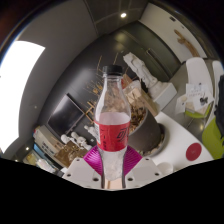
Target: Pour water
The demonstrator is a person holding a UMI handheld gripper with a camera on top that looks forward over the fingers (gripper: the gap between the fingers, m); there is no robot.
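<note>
A clear plastic bottle (pixel 113 115) with a black cap and a red label stands between my fingers, tilted along with the whole scene and lifted well above the table. My gripper (pixel 112 163) is shut on the bottle's lower body, both magenta pads (pixel 94 160) pressing its sides. The liquid level is hard to read through the label. Below and to the right lies a white table (pixel 175 140) with a red round disc (pixel 193 151) on it.
Behind the bottle is a cluttered desk area with a woven basket (pixel 136 118) and white equipment (pixel 138 68). A bright window (pixel 18 75) is to the left. A green object (pixel 217 120) stands beyond the white table on the right.
</note>
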